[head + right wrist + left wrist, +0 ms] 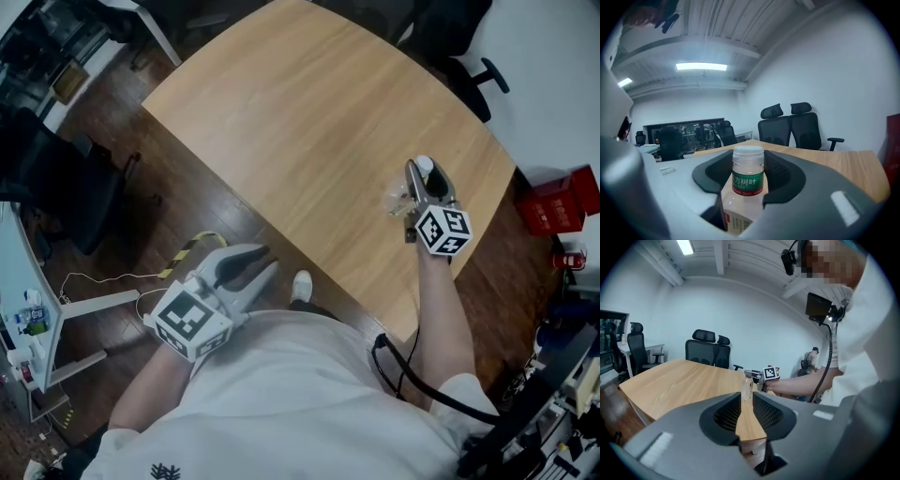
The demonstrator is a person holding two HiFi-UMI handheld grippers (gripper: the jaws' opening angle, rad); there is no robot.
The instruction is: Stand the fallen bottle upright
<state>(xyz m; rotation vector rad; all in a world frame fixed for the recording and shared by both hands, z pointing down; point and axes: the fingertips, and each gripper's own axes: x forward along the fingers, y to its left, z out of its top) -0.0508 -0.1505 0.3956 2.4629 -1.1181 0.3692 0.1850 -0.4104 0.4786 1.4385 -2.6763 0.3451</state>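
Right gripper [748, 172]: fingers [782, 171] pinching the bottle [746, 187] at the upper body, one finger on each side, with the white cap [748, 152] and green label band standing just above the fingertips. The grip sits high, likely so the heavier lower part hangs beneath the fingers and the bottle stays vertical. The bottle reads upright in both gripper views, cap up. It is over the table [309, 131], near the edge closest to the person. No view shows its base, so I cannot tell whether it touches the wood. Left gripper [255, 265]: fingers [724, 416] spread, nothing between them. The bottle seen through their gap is well beyond the fingertips. This gripper is off the table on the person's other side, presumably parked clear since one grip is enough. Judgement: the bottle is righted, and lowering and release are not yet done. Risk: it could tip if released before the base is flat.
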